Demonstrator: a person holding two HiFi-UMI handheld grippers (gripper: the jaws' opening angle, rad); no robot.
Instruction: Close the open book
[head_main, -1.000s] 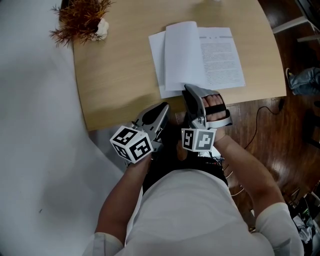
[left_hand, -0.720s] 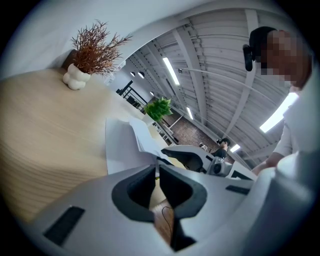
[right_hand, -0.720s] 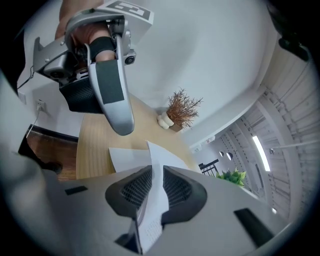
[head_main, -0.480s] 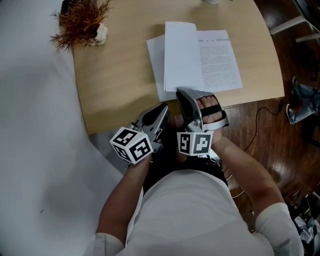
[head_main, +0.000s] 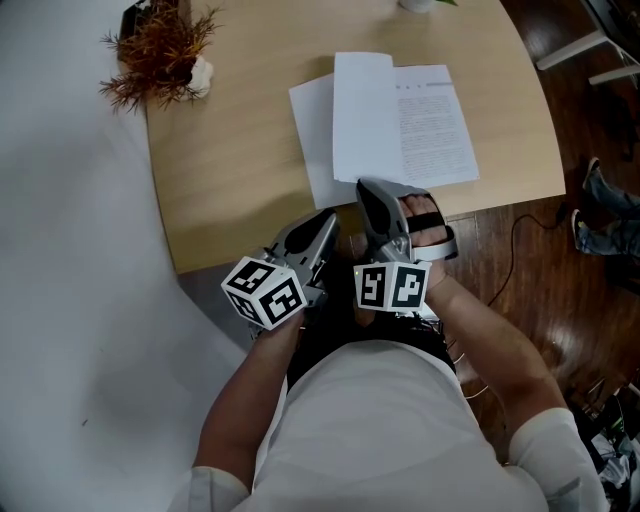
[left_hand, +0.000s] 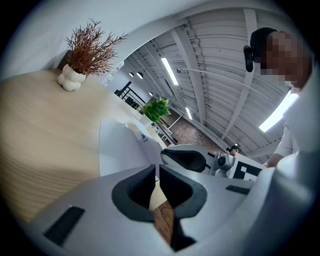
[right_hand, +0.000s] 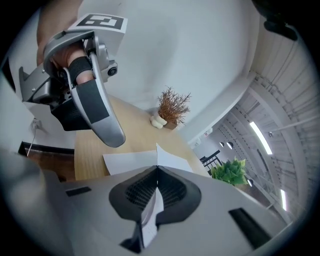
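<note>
now | my right gripper (head_main: 366, 186) fingers clamped on book (head_main: 420, 120) page, near bench (head_main: 230, 170) edge | left gripper (head_main: 327, 217) fingers together, empty

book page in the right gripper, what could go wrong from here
1. The right gripper pinches a thin page by its near edge; a hard pull could tear or crease it.
2. The left gripper hangs off the book, shut and empty, so the book may slide on the table as the page swings over.
</note>
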